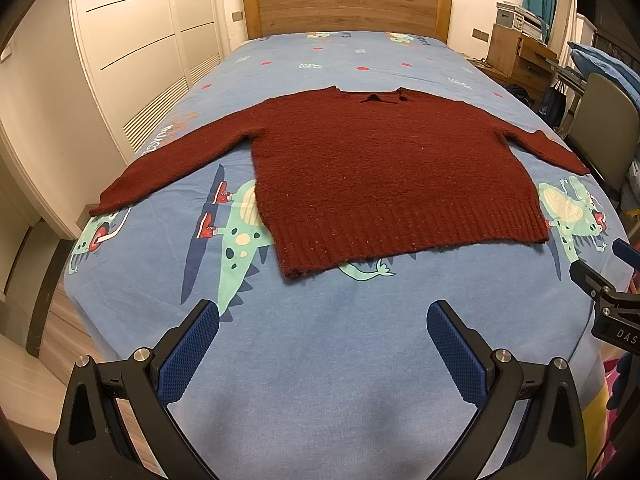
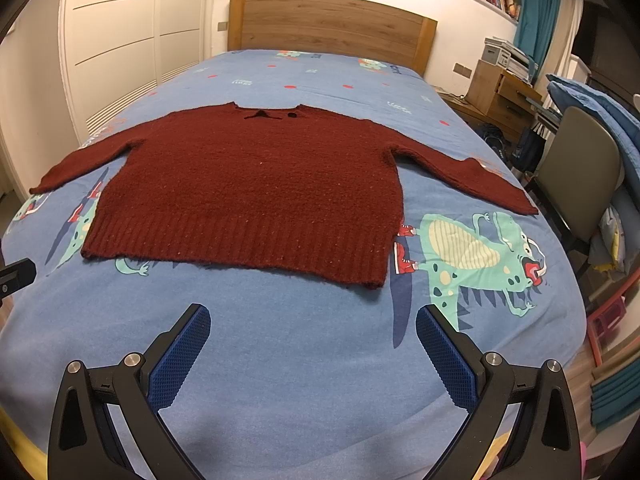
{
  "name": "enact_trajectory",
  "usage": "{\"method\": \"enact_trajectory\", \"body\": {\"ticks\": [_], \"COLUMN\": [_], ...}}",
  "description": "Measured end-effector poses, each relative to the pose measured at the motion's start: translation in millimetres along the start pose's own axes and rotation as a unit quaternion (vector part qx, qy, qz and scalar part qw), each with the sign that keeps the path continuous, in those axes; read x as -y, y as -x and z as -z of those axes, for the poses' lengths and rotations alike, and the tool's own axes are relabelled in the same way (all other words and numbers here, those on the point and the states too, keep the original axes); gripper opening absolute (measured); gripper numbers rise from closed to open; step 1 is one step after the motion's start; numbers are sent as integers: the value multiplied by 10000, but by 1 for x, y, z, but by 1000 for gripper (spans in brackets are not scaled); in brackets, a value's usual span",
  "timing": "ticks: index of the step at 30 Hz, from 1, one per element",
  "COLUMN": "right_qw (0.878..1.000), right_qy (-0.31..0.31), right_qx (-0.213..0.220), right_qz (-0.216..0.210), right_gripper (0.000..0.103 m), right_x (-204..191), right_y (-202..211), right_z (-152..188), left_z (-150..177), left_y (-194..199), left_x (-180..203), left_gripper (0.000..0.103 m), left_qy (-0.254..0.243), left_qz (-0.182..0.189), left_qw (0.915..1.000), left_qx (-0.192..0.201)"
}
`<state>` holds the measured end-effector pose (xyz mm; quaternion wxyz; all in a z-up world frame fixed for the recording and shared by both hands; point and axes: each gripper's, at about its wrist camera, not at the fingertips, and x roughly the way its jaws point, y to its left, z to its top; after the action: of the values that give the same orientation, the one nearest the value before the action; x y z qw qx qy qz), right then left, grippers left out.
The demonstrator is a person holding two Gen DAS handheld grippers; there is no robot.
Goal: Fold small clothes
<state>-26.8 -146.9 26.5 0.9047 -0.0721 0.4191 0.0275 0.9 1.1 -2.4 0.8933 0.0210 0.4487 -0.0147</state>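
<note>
A dark red knitted sweater (image 1: 372,172) (image 2: 256,188) lies flat on the blue bed, both sleeves spread out sideways and its ribbed hem toward me. My left gripper (image 1: 323,314) hovers open over bare sheet just short of the hem, nothing between its blue pads. My right gripper (image 2: 313,316) is also open and empty, a little short of the hem's right corner. Part of the right gripper's black frame (image 1: 608,300) shows at the right edge of the left wrist view.
The bed (image 1: 320,400) has a blue dinosaur-print sheet and a wooden headboard (image 1: 344,4). White wardrobe doors (image 1: 132,40) stand along the left. A chair (image 2: 576,176), a wooden desk (image 2: 500,96) and piled blue bedding (image 2: 600,116) crowd the right side.
</note>
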Motion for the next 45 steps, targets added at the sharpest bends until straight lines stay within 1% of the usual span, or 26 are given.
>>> {"method": "enact_trajectory", "body": {"ticks": [31,45], "right_qw": [10000,9999], "right_qy": [31,66], "right_qx": [-7,-60], "right_qz": [15,99], "right_gripper": [103,103], "right_x": [1,3], "right_y": [-1,-4], "right_z": [-3,-6], "left_z": [-1,-2], "left_y": [-6,-11], "left_x": [1,-2], "left_gripper": [102,102], "left_qy": [-11,-23], "left_qz": [-58,-101], "left_qw": [9999,9998], "left_qx": [-108,-166]}}
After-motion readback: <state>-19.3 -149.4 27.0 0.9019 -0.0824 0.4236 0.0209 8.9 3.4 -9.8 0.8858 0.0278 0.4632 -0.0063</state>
